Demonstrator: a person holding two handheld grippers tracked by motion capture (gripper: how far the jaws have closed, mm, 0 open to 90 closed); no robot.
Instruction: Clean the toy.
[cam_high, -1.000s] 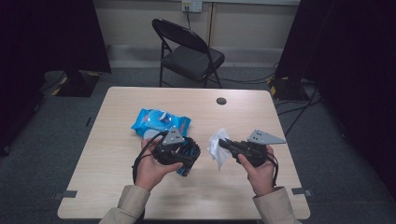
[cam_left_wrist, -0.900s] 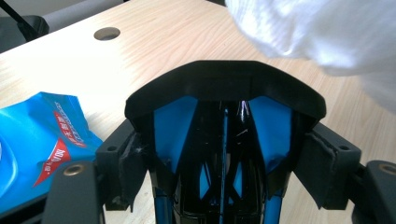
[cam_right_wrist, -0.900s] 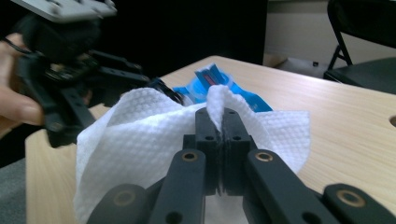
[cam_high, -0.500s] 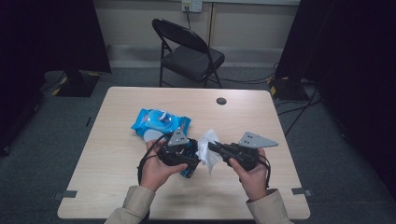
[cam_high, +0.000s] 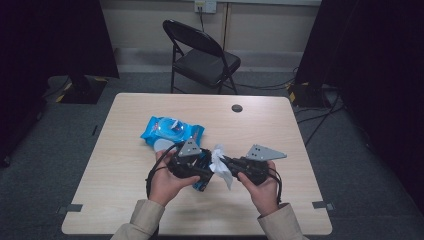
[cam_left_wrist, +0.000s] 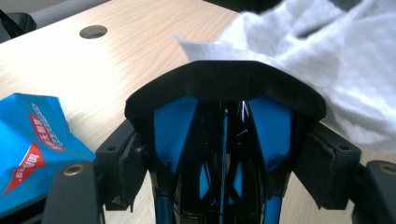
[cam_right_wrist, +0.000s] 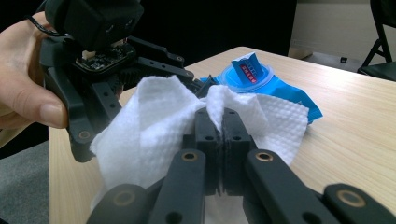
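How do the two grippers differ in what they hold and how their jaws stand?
The left gripper clamps a rigid black and blue object with jaws spread wide; the right gripper pinches a soft white wipe with jaws nearly together. Both are hand-held above the table, tips facing each other.

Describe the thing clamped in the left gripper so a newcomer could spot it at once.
On the light wooden table, look at the near middle where the two hands meet. The left gripper clamps a glossy black and blue object with a curved black top. The white wipe beside it is soft, the blue wipes pack flat and printed.
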